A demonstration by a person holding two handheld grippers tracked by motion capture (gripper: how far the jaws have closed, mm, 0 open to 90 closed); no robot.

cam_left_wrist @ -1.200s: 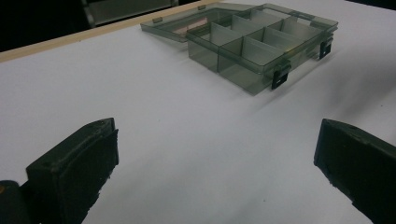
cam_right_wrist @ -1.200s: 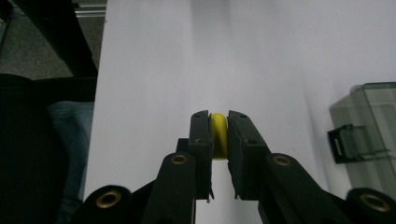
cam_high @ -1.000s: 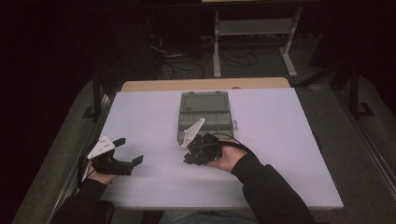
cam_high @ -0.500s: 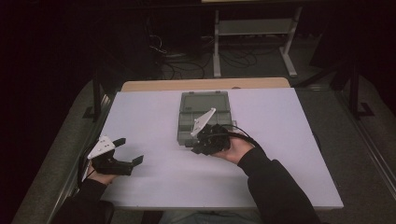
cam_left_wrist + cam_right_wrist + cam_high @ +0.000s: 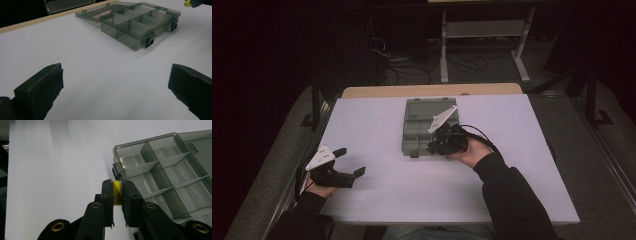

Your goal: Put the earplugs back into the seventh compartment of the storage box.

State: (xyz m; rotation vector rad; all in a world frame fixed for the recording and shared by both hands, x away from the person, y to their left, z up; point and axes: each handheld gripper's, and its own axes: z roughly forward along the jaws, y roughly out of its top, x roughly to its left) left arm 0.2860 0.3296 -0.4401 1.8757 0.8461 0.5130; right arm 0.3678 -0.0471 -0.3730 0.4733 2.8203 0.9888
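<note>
Now a small yellow piece is carried to the open compartment box.

Clamped between the jaws of the right gripper [image 5: 117, 192], the small yellow piece [image 5: 116, 193] hangs at the near-left corner of the smoky grey clear-plastic compartment box [image 5: 422, 131], whose cells lie just ahead and to the right of the jaws; every cell in view looks empty, and the lid lies open flat behind. Well apart, the left gripper [image 5: 348, 162] rests on the white tabletop [image 5: 377, 125], jaws wide apart and empty.
</note>
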